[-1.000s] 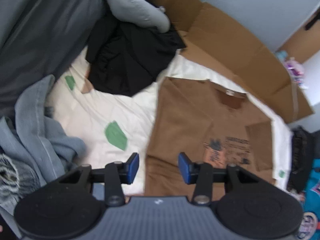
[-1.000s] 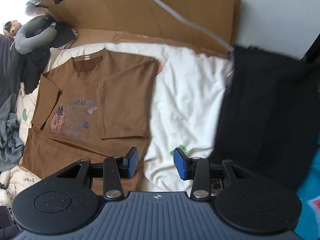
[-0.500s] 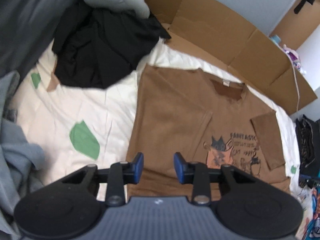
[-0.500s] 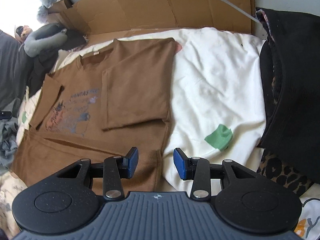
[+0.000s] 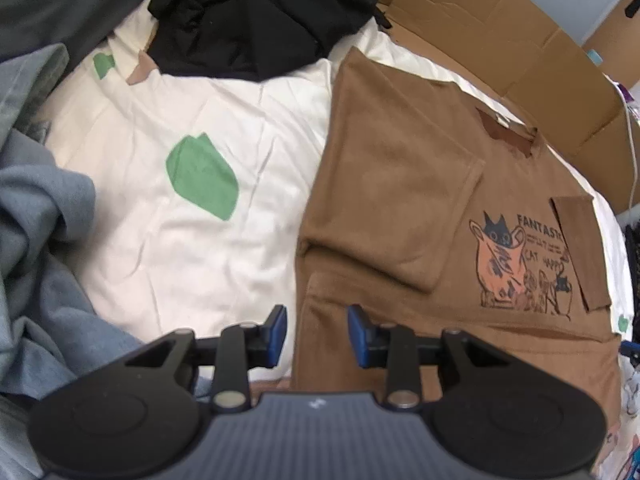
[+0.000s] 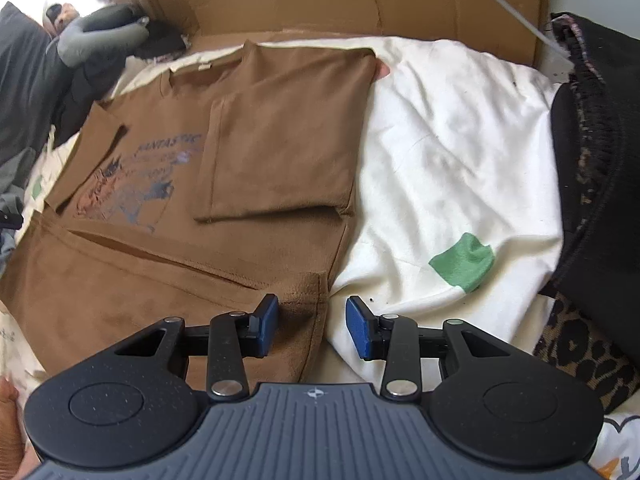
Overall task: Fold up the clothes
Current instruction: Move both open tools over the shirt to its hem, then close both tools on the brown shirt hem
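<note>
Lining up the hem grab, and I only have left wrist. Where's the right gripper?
Observer: The right gripper is over the shirt at its hem corner. The jaws are open and have just closed a little. The shirt's side edge shows between them, not pinched.
Operator: Anything close on that side?
Observer: A black pile lies beyond the gripper, away from the shirt, with leopard fabric at its near edge.
Operator: Room between shirt and pile?
Observer: Yes, bare sheet with a green patch separates them.
</note>
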{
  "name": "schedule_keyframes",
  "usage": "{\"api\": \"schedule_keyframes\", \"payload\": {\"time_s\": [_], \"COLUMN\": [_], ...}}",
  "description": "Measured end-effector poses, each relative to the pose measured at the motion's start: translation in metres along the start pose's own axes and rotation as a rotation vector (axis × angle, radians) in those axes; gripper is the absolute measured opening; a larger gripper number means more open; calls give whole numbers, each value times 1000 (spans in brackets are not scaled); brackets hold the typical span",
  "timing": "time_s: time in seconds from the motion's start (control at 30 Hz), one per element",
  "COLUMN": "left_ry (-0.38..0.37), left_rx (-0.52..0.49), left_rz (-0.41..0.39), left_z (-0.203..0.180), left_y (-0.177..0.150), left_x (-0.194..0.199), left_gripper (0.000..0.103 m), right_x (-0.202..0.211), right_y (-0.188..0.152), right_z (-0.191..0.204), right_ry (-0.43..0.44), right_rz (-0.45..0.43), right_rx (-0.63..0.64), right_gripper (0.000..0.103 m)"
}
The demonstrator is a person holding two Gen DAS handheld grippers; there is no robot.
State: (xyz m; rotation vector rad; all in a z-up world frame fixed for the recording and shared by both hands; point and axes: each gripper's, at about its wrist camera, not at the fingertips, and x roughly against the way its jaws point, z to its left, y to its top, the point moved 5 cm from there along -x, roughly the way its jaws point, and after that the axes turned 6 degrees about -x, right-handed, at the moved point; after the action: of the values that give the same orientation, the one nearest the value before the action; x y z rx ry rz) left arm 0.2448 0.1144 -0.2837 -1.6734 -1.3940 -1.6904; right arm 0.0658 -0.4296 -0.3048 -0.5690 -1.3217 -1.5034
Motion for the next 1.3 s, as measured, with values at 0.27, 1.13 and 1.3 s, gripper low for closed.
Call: {"api": "schedule_keyframes", "payload": {"time_s": [0.27, 1.13, 1.3], "left_ry": [-20, -10, 5], "left_rx": [-5, -111, -121], "left_rz": [-6, 3, 18], "left_z": [-3, -4, -2], "left_y": [-7, 4, 1], "left_x": [-7, -29, -43], "left_gripper": [35, 35, 27], "right_x": [-13, -1, -1], "right_y": [6, -11, -14], "right_z": [1, -22, -16], "right_ry": [13, 27, -3], "right_rz": [-4, -30, -54], "right_rx": [21, -76, -51], "right_gripper": [6, 30, 30]}}
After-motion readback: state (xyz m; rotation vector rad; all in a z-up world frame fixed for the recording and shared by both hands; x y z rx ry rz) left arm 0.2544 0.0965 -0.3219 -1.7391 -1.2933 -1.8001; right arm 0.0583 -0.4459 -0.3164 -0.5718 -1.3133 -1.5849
